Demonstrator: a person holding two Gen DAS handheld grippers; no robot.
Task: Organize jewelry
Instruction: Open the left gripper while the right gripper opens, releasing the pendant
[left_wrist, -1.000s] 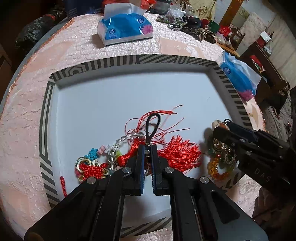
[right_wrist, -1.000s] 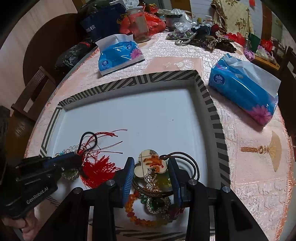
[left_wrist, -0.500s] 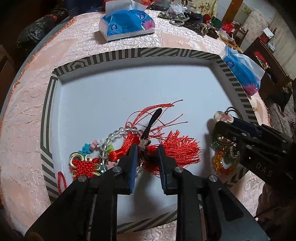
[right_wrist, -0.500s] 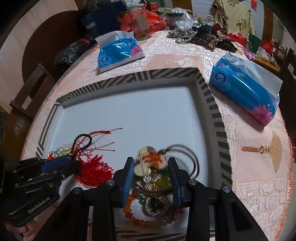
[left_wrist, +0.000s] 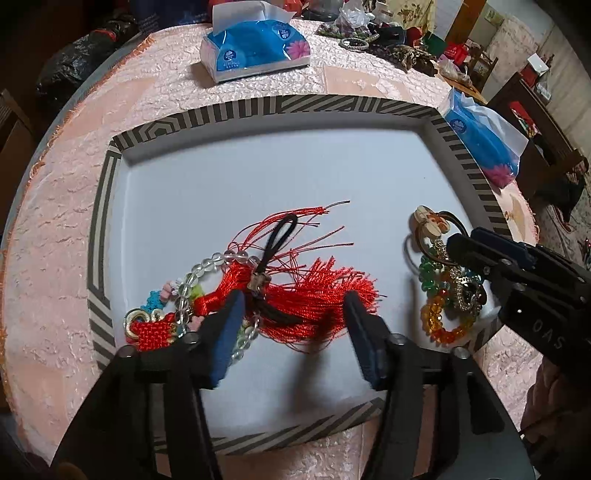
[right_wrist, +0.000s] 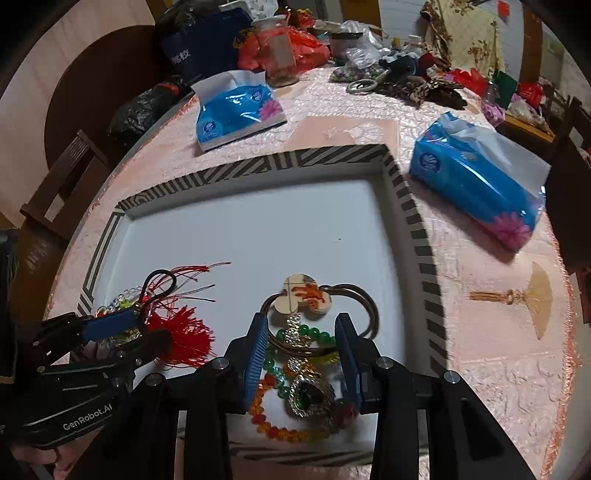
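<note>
White tray (left_wrist: 258, 177): striped rim, lies on pink-clothed bench (left_wrist: 55, 240); all jewelry lies in its near half
Red tassel (left_wrist: 325, 291): spread flat on tray floor, left-centre; loose threads fan toward tray middle
Black cord loop (left_wrist: 282, 230): lies over the tassel threads, small metal clasp at its base
Clear bead bracelet (left_wrist: 207, 264): tangled with the tassel head, beside a red knot charm (left_wrist: 151, 330) with gold rings near the tray's left rim
Left claw (left_wrist: 293, 332): fingers wide apart, straddling the tassel heap, gripping nothing; blue pads (left_wrist: 227, 339) just above the tray floor
Right-hand heap: cream painted pendant (right_wrist: 304, 295) on brown cord hoops (right_wrist: 365, 314), green bead strand (right_wrist: 314, 338), orange bead bracelet (right_wrist: 266, 413), gold brooch with green stone (right_wrist: 310, 397), all overlapping near the tray's right rim
Right claw (right_wrist: 301, 350): fingers apart, one on each side of the heap, not clamped; contact with beads cannot be told
Heaps: well apart, bare tray floor between
Surroundings: blue tissue pack (right_wrist: 236, 110) beyond the tray's far rim; second blue tissue pack (right_wrist: 480, 181) right of the tray; clutter at the bench's far edge
</note>
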